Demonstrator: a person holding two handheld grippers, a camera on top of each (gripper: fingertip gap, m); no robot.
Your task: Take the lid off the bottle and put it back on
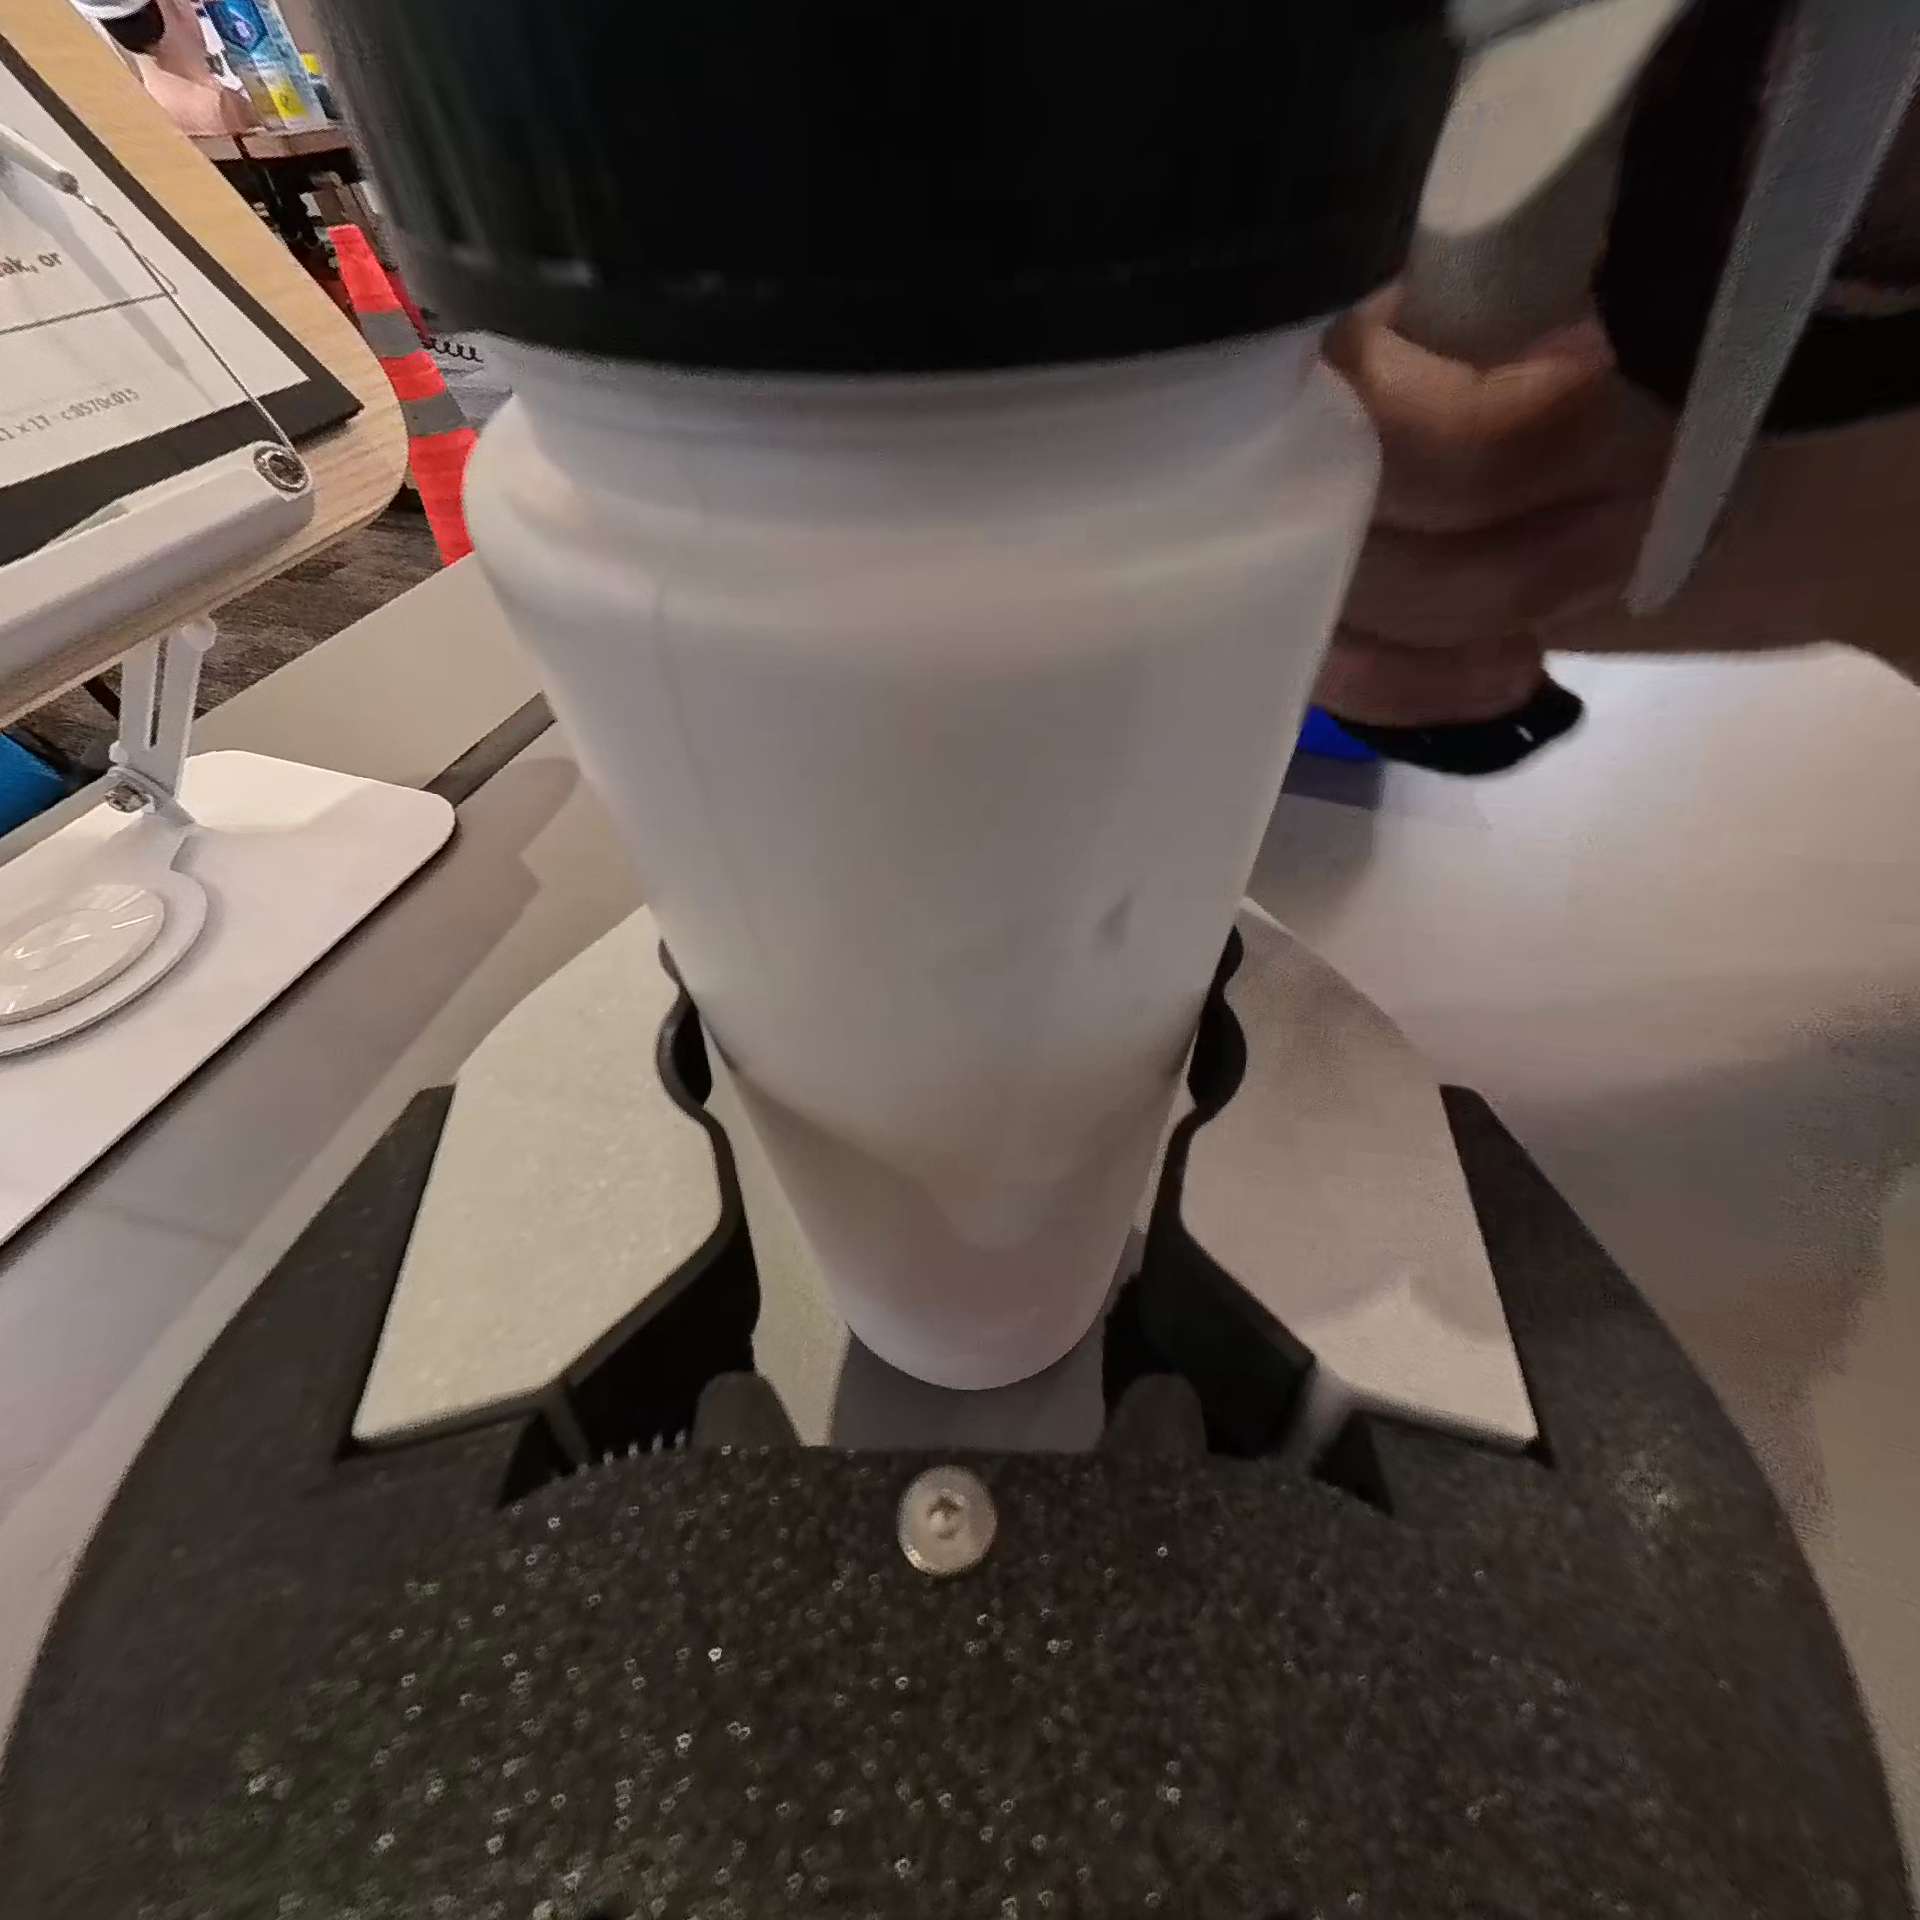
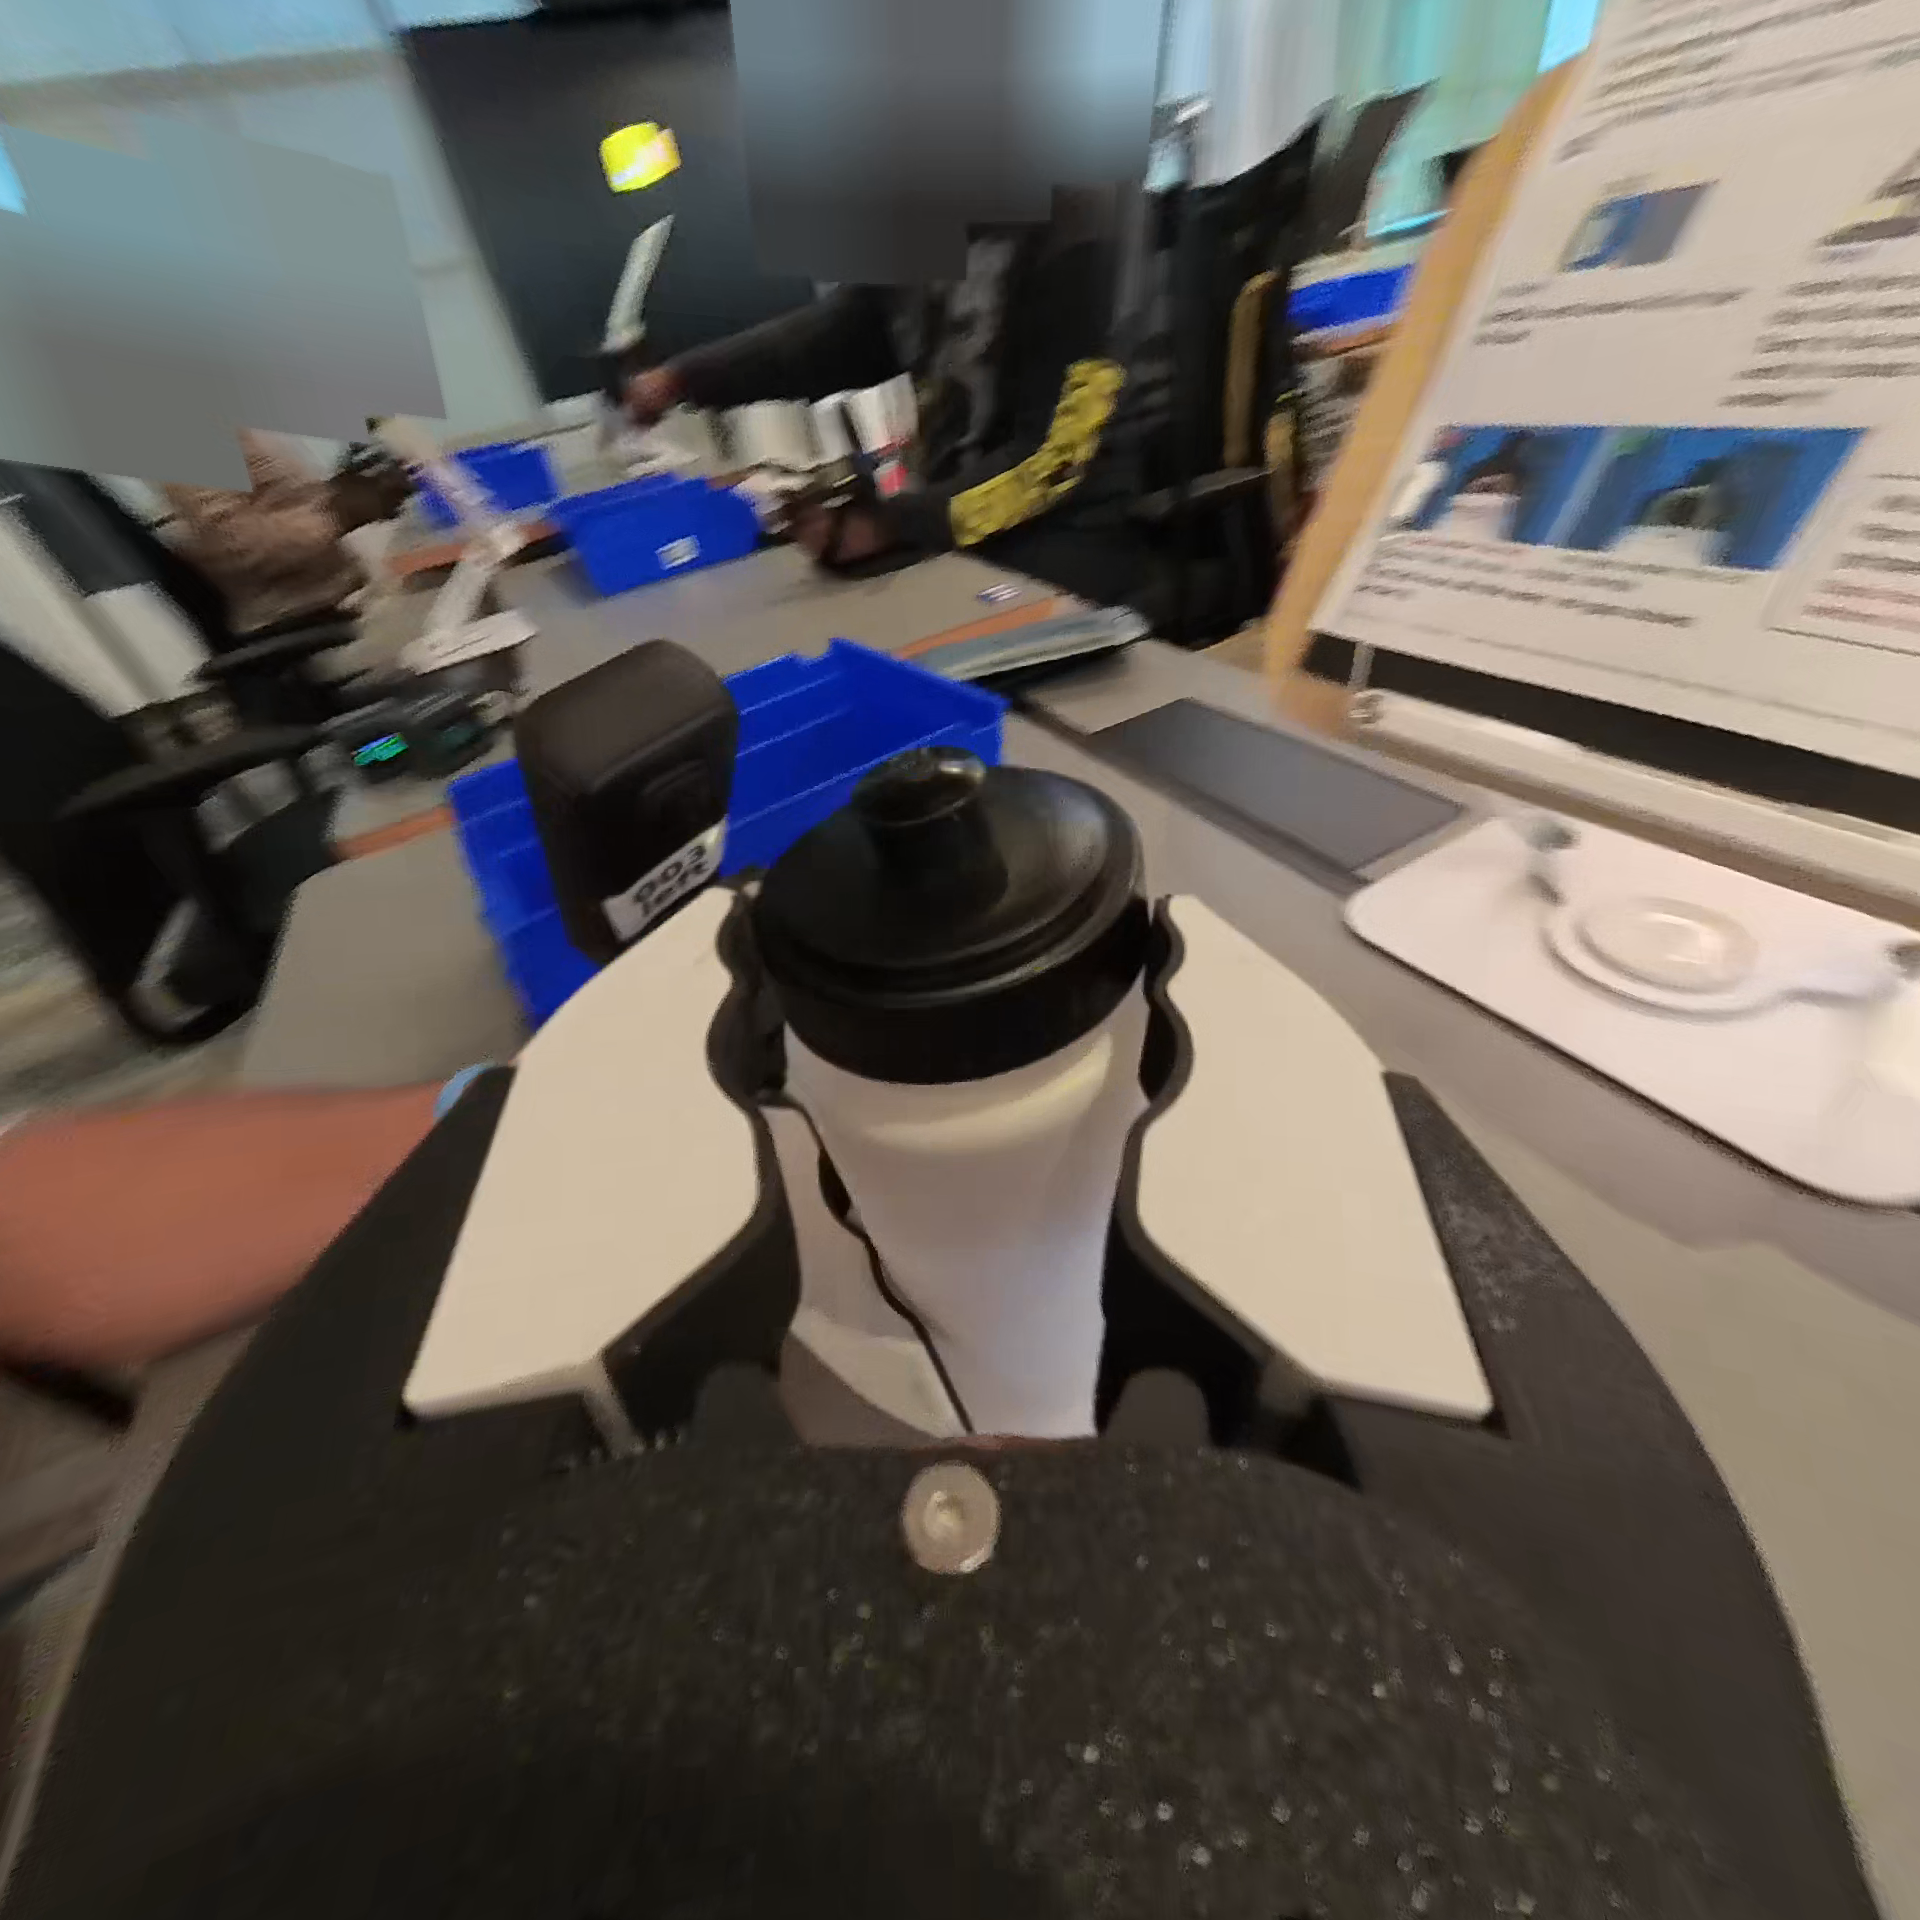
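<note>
Lid (image 2: pixel 940 914) sits on the bottle (image 1: pixel 914 831), not yet removed.
Your left tongs (image 1: pixel 951 1023) clasp the bottle body; your right tongs (image 2: pixel 948 971) squeeze the lid between their tips; unscrewing and replacing remain.

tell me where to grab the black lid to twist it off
Grip the black lid on its ribbed side wall, one finger on each side, coming in level from the side. The wall is broad, round and grooved, whereas the top is domed with a narrow spout. The right hand-held gripper already flanks that wall, while the left hand-held gripper holds the white bottle low on its body.
</note>
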